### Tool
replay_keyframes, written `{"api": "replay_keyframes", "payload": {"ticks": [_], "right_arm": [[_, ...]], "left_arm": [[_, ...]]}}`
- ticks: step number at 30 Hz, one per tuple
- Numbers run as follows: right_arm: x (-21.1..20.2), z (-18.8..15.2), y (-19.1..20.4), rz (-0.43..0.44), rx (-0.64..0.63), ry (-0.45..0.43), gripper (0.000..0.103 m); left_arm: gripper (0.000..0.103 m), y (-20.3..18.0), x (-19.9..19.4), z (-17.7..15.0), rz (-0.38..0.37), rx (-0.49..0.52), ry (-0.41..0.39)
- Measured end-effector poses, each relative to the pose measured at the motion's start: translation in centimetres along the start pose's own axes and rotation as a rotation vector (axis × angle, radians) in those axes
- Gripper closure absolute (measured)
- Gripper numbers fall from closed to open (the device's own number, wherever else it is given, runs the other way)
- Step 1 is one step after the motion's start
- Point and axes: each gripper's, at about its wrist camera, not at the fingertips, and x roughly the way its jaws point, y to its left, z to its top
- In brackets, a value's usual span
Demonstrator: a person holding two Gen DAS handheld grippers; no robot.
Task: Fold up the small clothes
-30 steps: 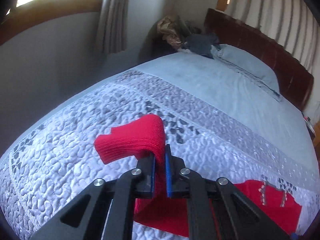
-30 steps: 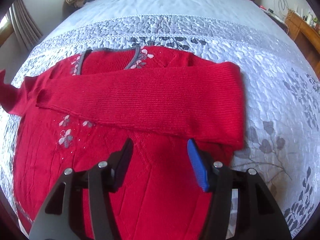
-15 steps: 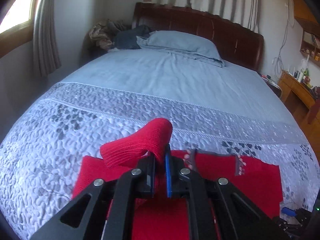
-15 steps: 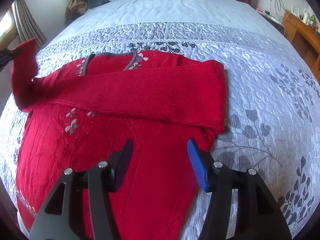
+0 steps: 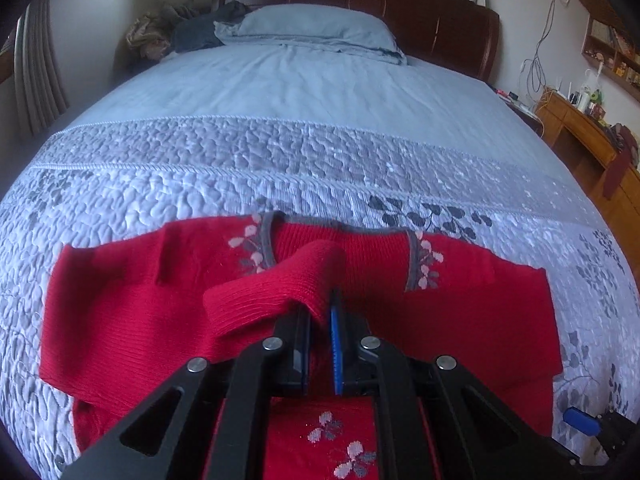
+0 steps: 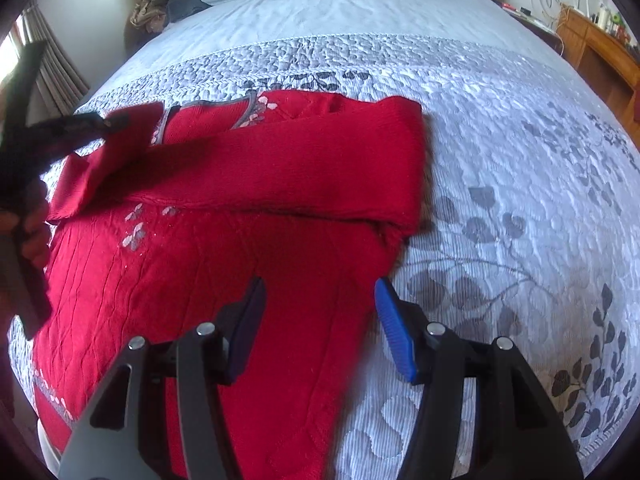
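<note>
The red sweater (image 6: pixel 224 264) lies flat on the bed (image 6: pixel 500 128), one sleeve already folded across its chest. The left gripper (image 5: pixel 319 316) is clamped on the other sleeve's cuff (image 5: pixel 276 288), held above the chest, likely to lay it across. The right gripper (image 6: pixel 320 320) hovers half-open and empty over the hem side, ready to smooth or pin.

A quilted grey bedspread (image 5: pixel 280 160) fills the frame — pale blue pillow (image 5: pixel 312 26) and dark wooden headboard (image 5: pixel 400 12) at top, wooden desk (image 5: pixel 580 132) far right.
</note>
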Motion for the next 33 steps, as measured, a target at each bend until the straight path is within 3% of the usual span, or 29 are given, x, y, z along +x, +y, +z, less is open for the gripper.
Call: {"api": "replay_keyframes", "payload": {"ticks": [7, 9, 11, 13, 14, 16, 19, 22, 25, 28, 33], "right_arm": [[1.4, -0.7, 0.3, 0.032, 0.019, 0.043, 0.046], [1.9, -0.8, 0.4, 0.034, 0.026, 0.056, 0.046], [1.9, -0.9, 0.5, 0.029, 0.017, 0.063, 0.046], [1.9, -0.7, 0.6, 0.026, 0.007, 0.071, 0.046], [1.8, -0.6, 0.6, 0.025, 0.002, 0.075, 0.046], [1.4, -0.2, 0.9, 0.018, -0.007, 0.081, 0.046], [0.9, 0.5, 1.8, 0.026, -0.021, 0.093, 0.045], [0.3, 1.7, 4.0, 0.058, -0.053, 0.112, 0.044], [0.2, 3.4, 6.9, 0.059, -0.106, 0.137, 0.044], [0.4, 5.7, 10.1, 0.111, -0.139, 0.147, 0.044], [2.4, 9.0, 14.6, 0.123, -0.19, 0.157, 0.044]], "left_arm": [[0.091, -0.4, 4.4, -2.5, -0.011, 0.033, 0.182], [0.087, -0.6, 3.8, -2.9, -0.016, 0.065, 0.186], [0.059, -0.2, 1.9, -2.8, -0.07, 0.071, 0.215], [0.041, 1.7, -1.6, -2.3, -0.182, 0.036, 0.196], [0.036, 2.6, -2.9, -1.8, -0.187, 0.03, 0.176], [0.036, 4.8, -4.8, -0.8, -0.136, 0.034, 0.142], [0.042, 10.7, -3.8, 0.7, 0.051, -0.01, 0.198], [0.056, 15.1, -1.4, 1.3, 0.102, -0.088, 0.277], [0.057, 17.3, 0.6, 1.6, 0.181, -0.063, 0.3], [0.056, 18.3, 2.9, 0.9, 0.196, -0.054, 0.376], [0.056, 19.2, 3.8, 0.4, 0.155, -0.106, 0.37]]}}
